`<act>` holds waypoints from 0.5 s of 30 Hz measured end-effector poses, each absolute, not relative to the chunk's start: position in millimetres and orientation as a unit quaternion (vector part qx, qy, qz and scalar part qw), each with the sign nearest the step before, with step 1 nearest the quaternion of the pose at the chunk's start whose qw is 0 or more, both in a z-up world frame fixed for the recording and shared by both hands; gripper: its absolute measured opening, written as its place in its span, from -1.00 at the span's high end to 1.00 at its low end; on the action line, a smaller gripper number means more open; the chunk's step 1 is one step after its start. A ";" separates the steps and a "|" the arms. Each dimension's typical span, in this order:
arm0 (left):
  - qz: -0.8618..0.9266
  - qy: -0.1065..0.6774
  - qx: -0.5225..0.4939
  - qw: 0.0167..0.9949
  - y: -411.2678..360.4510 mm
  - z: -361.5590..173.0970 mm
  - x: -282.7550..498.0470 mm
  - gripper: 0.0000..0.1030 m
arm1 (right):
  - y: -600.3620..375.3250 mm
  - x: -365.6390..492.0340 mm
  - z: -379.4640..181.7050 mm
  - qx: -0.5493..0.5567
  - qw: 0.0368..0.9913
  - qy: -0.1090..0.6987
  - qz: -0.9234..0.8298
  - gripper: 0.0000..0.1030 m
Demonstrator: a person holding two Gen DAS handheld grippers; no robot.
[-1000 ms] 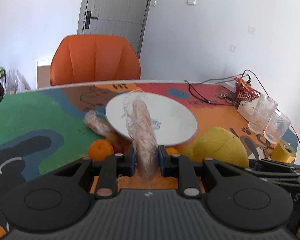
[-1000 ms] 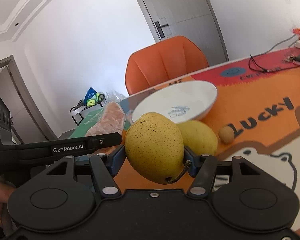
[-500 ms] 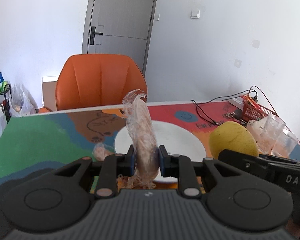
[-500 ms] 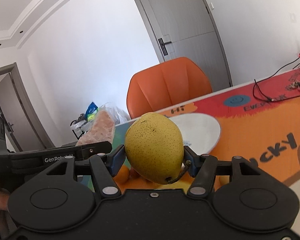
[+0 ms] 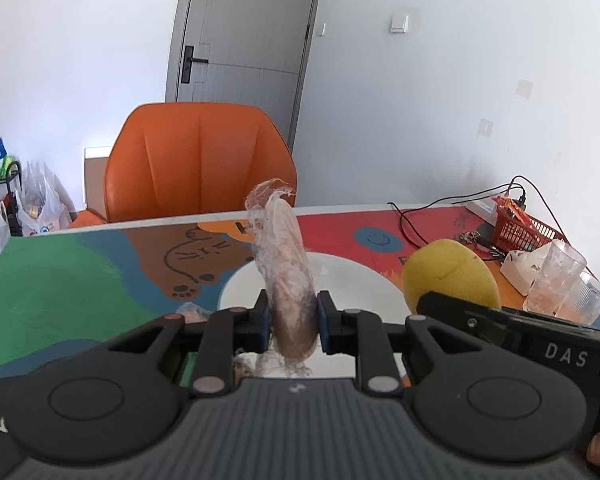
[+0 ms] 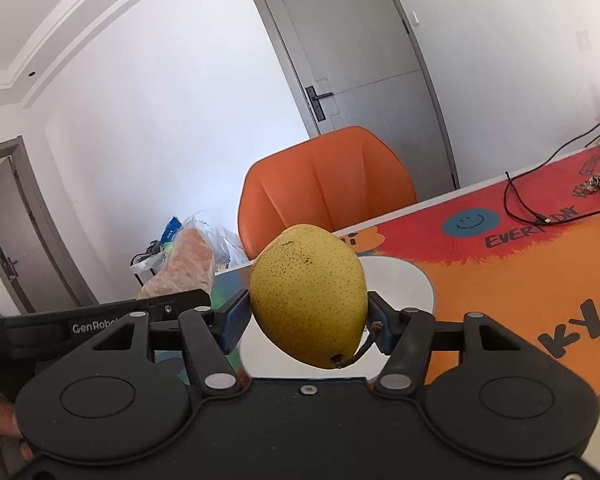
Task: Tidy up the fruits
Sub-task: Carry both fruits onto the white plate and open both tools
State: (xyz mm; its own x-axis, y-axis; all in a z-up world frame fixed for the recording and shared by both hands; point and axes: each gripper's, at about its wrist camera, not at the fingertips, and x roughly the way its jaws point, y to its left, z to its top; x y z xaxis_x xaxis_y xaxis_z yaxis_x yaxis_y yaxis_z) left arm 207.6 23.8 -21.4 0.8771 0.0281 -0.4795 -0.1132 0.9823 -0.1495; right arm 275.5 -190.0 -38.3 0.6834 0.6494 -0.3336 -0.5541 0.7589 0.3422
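- Left gripper [image 5: 293, 327] is clamping a plastic-wrapped fruit [image 5: 286, 264], holding it upright above the white plate [image 5: 356, 280].
- Right gripper [image 6: 306, 322] is squeezing a yellow pear [image 6: 309, 294] above the plate's edge.

Left tool [image 5: 291, 326]: black body, blue pads. Between the pads, a pale brown-pink wrapped fruit [image 5: 288, 276] under clear, crinkled film. Beyond its tips, a plain white plate [image 5: 352, 280].

Right tool [image 6: 306, 322]: black, blue pads, white lettering on the side. Between the pads, a yellow pear [image 6: 308, 294] freckled with small dark specks; brown stem.

Bench [image 5: 80, 280] cover is a cartoon print: green patch to the left of the left tool, brown cat-face drawing with black paw marks ahead, red and orange to the right with a blue smiley disc and black lettering.

Past the bench, an orange chair [image 5: 198, 160], a grey door [image 5: 244, 40], white walls. Far right: a red basket [image 5: 520, 232], clear glasses [image 5: 556, 276], black cables [image 5: 452, 208].
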 end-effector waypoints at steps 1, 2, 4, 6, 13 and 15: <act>0.035 0.247 -0.086 0.964 23.3 -23.4 209.7 0.59 | -189.7 278.3 -39.3 0.109 0.911 0.224 0.329 -0.14; 0.034 0.250 -0.085 0.964 22.4 -25.1 212.4 0.59 | -189.6 280.8 -40.6 0.109 0.911 0.226 0.328 -0.14; 0.032 0.259 -0.086 0.962 22.0 -30.7 219.1 0.59 | -188.8 285.1 -42.3 0.109 0.910 0.231 0.325 -0.14; 0.032 0.266 -0.088 0.959 21.1 -36.6 225.3 0.59 | -188.2 289.7 -45.4 0.109 0.910 0.238 0.323 -0.14; 0.039 0.292 -0.089 0.952 24.1 -54.6 247.3 0.59 | -184.6 306.3 -56.6 0.114 0.904 0.262 0.317 -0.14; 0.041 0.300 -0.089 0.949 25.0 -60.4 251.3 0.59 | -182.5 309.5 -59.5 0.111 0.903 0.268 0.317 -0.14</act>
